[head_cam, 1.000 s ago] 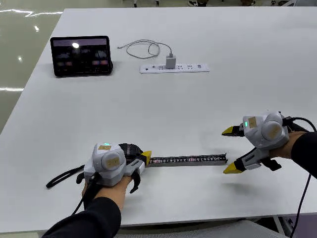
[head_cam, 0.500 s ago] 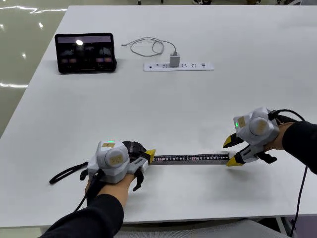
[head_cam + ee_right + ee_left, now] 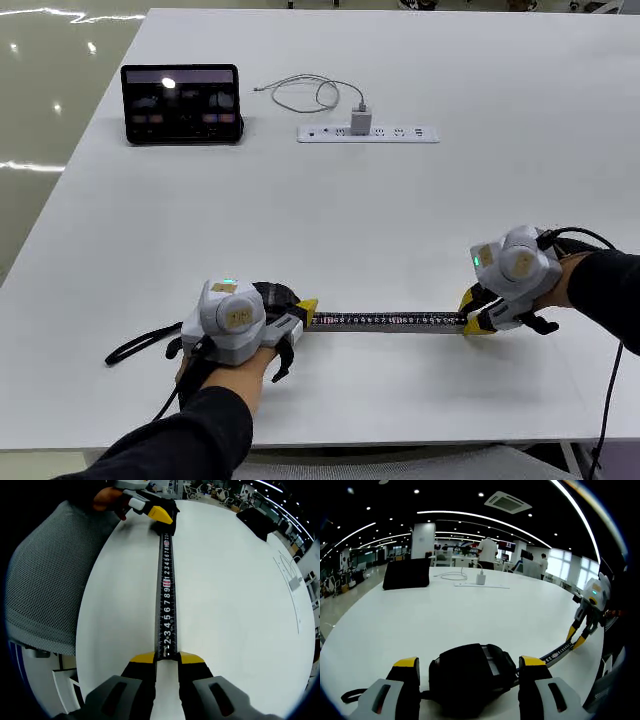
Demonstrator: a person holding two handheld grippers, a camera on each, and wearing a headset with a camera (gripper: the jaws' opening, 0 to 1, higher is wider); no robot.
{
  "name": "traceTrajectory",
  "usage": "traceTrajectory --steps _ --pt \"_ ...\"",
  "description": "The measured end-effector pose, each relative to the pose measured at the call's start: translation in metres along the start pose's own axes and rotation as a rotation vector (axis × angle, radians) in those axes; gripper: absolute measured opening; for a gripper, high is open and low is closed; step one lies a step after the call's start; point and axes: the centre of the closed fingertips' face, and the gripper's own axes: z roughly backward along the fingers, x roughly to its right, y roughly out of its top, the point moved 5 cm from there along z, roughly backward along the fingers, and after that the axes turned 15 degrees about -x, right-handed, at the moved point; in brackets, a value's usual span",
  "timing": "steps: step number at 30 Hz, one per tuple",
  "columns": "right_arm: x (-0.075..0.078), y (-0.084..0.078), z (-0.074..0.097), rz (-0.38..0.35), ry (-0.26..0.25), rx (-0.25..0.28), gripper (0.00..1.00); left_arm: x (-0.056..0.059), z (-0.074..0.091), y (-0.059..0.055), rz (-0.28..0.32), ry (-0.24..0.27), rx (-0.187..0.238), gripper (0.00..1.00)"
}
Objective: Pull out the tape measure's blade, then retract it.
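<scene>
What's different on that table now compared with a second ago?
The right gripper moved in and closed its open jaws on the tip of the blade. The left gripper kept holding the case. The blade's length, the tablet and the power strip are unchanged.

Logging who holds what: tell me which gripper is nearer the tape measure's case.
Left. The left gripper grips the black case between its jaws; the right gripper is at the far end of the drawn-out blade, closed on its tip.

Bright overhead light; glare on floor (image 3: 40, 100); fisheye edges warped.
</scene>
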Motion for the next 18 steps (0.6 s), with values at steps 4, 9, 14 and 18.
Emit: traceTrajectory --steps 4,9,14,18 --pt "0.0003 0.0004 0.0005 -0.004 0.010 -0.008 0.11 -0.0001 0.0004 0.0001 0.003 0.000 -0.001 0.75" --pt "0.0027 0.0012 -0.0030 0.032 0.014 -0.045 0.11 -0.0004 0.0003 -0.0012 0.011 -0.002 -0.018 0.74" --pt "0.0051 0.0007 -0.0049 -0.012 0.015 -0.054 0.11 0.0009 0.0025 -0.0028 0.031 -0.014 -0.041 0.67" --pt "0.0081 0.0022 -0.0063 -0.035 0.017 -0.088 0.11 0.0032 0.0026 -0.0027 0.016 -0.008 -0.060 0.64"
